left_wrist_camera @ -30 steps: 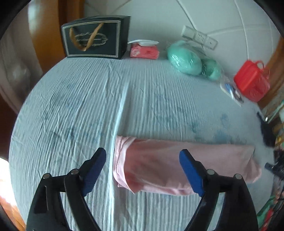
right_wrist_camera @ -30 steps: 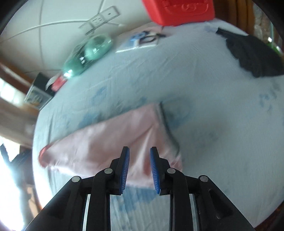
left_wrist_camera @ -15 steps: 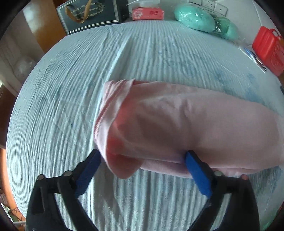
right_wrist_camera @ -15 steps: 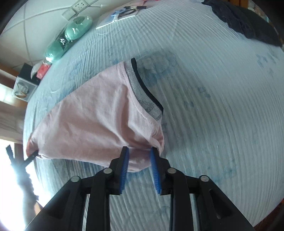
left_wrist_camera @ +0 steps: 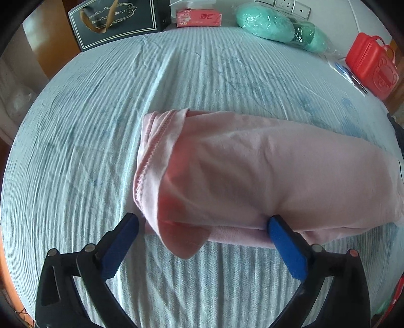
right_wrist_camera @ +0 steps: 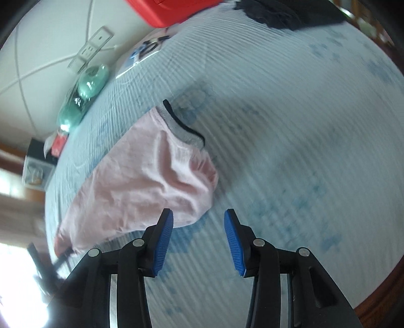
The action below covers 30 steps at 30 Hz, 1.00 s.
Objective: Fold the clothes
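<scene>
A pink garment (left_wrist_camera: 252,176) lies folded into a long strip on the light blue ribbed bedspread (left_wrist_camera: 88,126). Its hemmed end faces left in the left wrist view. My left gripper (left_wrist_camera: 204,239) is open, its blue pads straddling the strip's near edge without pinching it. In the right wrist view the same garment (right_wrist_camera: 146,181) shows its grey and black collar end (right_wrist_camera: 184,128). My right gripper (right_wrist_camera: 198,237) is open, just beside the garment's near right corner and holding nothing.
Along the far edge of the bed are a dark gift bag (left_wrist_camera: 116,22), a pink tissue pack (left_wrist_camera: 199,17), green bundles in plastic (left_wrist_camera: 275,24) and a red plastic box (left_wrist_camera: 371,68). A dark garment (right_wrist_camera: 282,15) lies at the far right.
My left gripper came down close over the strip's near edge and stays open. My right gripper, shut half a second ago at the garment's corner, has opened and drawn back slightly.
</scene>
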Motion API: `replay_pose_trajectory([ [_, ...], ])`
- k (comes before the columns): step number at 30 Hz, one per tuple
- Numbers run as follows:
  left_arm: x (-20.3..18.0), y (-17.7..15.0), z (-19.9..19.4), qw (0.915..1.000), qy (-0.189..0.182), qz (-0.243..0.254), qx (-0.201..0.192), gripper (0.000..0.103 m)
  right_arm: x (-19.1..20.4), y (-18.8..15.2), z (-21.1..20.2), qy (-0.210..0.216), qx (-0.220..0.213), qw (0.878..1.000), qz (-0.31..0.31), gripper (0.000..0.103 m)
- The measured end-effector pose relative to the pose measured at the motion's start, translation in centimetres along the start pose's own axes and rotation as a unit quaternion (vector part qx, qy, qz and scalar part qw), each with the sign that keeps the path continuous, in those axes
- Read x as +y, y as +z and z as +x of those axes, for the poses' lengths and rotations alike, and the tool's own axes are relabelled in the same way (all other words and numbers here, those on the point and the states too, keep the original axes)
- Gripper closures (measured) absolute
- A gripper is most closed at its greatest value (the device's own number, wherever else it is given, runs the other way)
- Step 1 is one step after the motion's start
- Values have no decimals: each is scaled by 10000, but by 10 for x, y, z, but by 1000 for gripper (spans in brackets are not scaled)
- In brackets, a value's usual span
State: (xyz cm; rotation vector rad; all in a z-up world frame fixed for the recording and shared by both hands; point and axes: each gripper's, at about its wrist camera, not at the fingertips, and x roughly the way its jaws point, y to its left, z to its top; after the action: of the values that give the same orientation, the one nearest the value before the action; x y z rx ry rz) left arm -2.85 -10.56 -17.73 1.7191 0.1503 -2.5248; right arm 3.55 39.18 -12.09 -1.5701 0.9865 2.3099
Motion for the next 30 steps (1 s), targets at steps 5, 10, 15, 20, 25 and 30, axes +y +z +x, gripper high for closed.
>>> replay_pose_trajectory([
  [5,0,0,1,9999,-54,136,29,0,0,-7,3,-160,-182,9991,344,60],
  [10,4,5,-12,9997,15,238,-89,0,1,-4,7,-282,-269,9983,429,13],
  [15,10,13,-36,9993,-63,196,-322,0,16,3,11,-554,-432,9972,255,17],
  [20,19,10,-44,9992,-211,102,-323,0,27,11,32,-727,-344,9966,196,35],
  [25,38,16,-54,9992,-174,83,-361,0,58,16,48,-1155,-304,9920,-398,90],
  [30,62,22,-73,9982,-95,-55,-584,0,144,-4,21,-281,-561,9887,-1362,90],
])
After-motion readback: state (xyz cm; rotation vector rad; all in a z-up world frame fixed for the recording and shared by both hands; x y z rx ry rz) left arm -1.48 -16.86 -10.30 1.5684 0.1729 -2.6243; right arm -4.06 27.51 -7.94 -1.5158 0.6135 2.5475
